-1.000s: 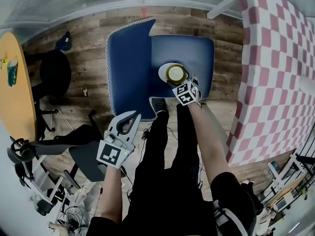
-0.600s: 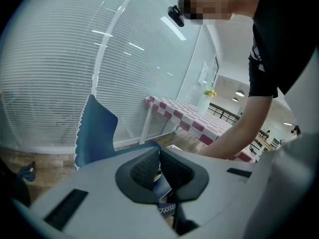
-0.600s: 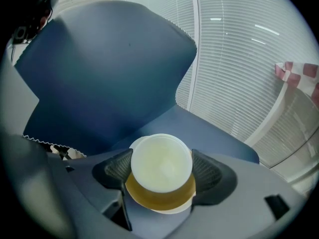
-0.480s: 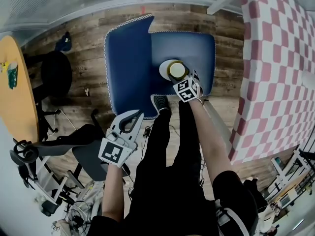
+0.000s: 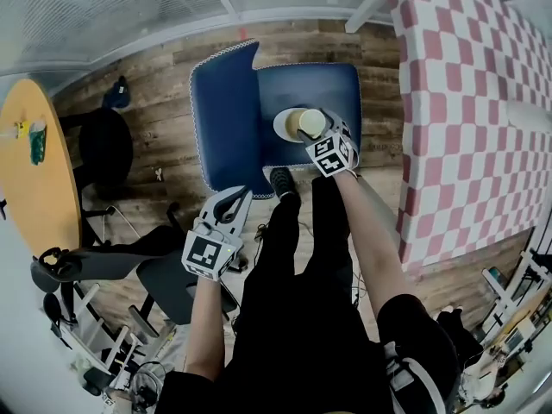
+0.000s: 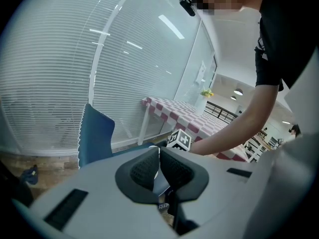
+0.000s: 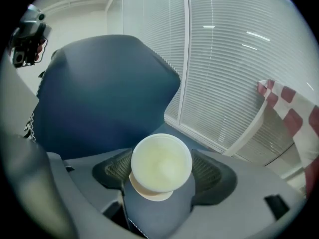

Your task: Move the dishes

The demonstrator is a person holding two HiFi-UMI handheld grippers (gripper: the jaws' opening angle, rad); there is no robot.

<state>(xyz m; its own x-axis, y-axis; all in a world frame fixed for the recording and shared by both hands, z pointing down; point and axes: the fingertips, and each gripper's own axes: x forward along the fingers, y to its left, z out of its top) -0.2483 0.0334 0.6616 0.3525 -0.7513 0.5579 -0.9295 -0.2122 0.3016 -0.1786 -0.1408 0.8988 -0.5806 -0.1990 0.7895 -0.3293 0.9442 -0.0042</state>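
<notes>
A pale yellow cup (image 5: 311,122) is over the right part of a white plate (image 5: 285,126) that lies on the blue chair's seat (image 5: 345,84). My right gripper (image 5: 316,130) is shut on the cup. In the right gripper view the cup (image 7: 160,162) fills the space between the two black pads (image 7: 115,170), seen from above its rim; the plate is hidden there. My left gripper (image 5: 228,205) hangs low by the person's left leg, away from the chair. Its pads (image 6: 143,168) are shut together with nothing between them.
The blue chair's backrest (image 5: 226,115) stands left of the seat. A red-and-white checked table (image 5: 470,102) lies to the right. A round yellow table (image 5: 26,188) and black office chairs (image 5: 103,149) are at the left. Window blinds (image 7: 234,59) lie behind the chair.
The head view has shifted. The cup now sits toward the plate's right side instead of over its middle, still within the right gripper. The left gripper stays shut and low.
</notes>
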